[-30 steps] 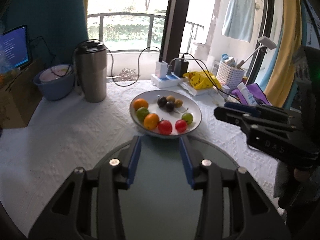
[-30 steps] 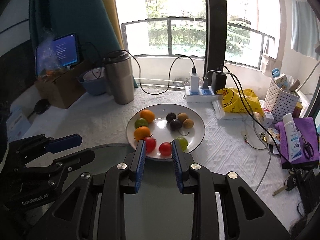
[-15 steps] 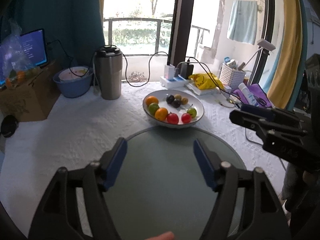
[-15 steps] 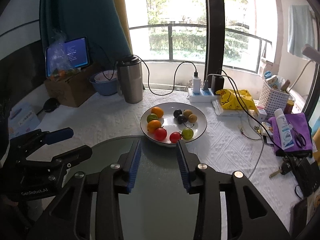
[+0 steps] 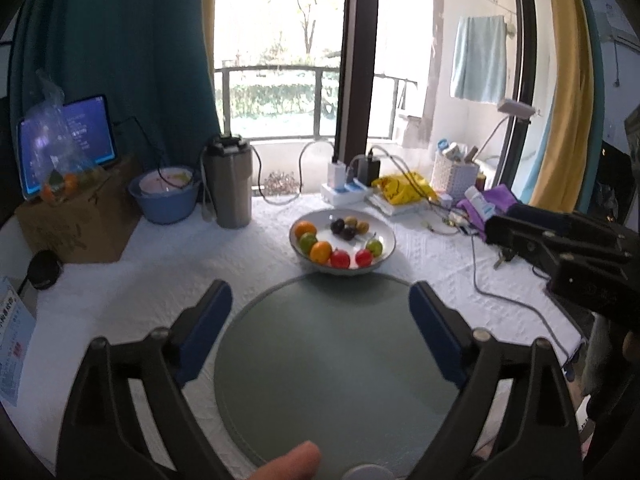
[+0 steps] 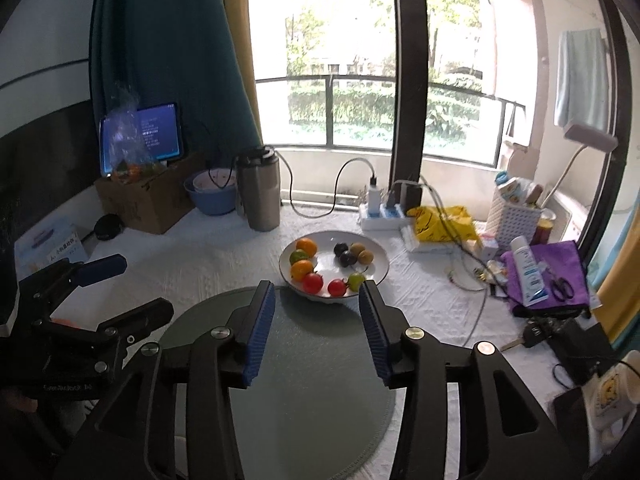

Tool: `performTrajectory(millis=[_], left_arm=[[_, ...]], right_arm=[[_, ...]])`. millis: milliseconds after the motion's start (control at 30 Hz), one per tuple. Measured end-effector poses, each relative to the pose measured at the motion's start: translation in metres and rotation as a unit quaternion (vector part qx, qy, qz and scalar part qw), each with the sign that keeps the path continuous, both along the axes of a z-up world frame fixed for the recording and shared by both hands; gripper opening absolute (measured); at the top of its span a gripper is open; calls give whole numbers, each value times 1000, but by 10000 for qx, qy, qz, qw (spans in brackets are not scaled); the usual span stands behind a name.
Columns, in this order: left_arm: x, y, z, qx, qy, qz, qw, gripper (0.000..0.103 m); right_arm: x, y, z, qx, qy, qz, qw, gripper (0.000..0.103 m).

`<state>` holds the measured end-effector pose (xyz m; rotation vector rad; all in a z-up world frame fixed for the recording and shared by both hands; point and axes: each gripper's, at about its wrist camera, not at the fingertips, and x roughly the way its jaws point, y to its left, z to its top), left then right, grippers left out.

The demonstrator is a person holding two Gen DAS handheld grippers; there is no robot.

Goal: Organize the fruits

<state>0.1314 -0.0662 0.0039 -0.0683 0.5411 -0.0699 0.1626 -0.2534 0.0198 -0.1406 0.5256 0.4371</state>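
- the left gripper (image 5: 320, 308) hangs above a round grey-green mat (image 5: 332, 364) on the white tablecloth (image 5: 160, 280); its blue-padded jaws stand wide apart with nothing between them, and they have just been opening.
- the right gripper (image 6: 317, 304) hangs over the same mat, jaws partly spread and empty, also just opening.
- the fruits sit in a white bowl (image 6: 376, 250) just beyond the far edge of the mat, ahead of both grippers and touched by neither.
- in the bowl: two oranges (image 6: 306, 246) and a green citrus (image 6: 298, 257) on the left, two red tomatoes (image 6: 313, 283) and a green fruit (image 6: 356, 280) along the near rim, two dark plums (image 6: 346, 258) and two brown kiwis (image 6: 365, 257) at the back.
- a steel tumbler (image 6: 262, 192) and a blue basin (image 6: 212, 196) stand behind the bowl to the left; a power strip (image 6: 380, 214) lies behind it to the right.
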Motion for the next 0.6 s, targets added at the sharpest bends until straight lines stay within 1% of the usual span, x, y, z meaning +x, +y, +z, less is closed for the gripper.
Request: performTrajectory(millis=[100,233,267,300,367,433,467,500,600], left_arm=[[-10,-3,14,-13,-222,-31,9997,91],[-21,-8,32,58,-466,61,9989,91],[-23,-8,35,62,-515,72,9986,91],[-26,-8,40,62,-589,73,9982,91],[-32,-8,48,69,-726,69,9973,91],[-36,-9,54,146,-849,99,9962,91],[-37,-10,56,181,-885,127,9958,91],[-39,-10,59,222,-931,168,9953,91],[-42,-10,65,217,-1003,212,9945,91]], right_arm=[[-9,-5,12,46,-135,-52,9999,57],[-21,-12,27,124,-318,-96,9994,65],[-23,-13,30,138,-361,-106,9992,71],[-26,-14,33,157,-404,-110,9990,74],[-32,-17,40,192,-499,-118,9985,75],[-37,-19,45,209,-565,-115,9981,78],[-40,-20,48,220,-611,-121,9978,82],[-42,-21,50,227,-646,-128,9976,83],[-49,-24,56,242,-757,-158,9967,84]])
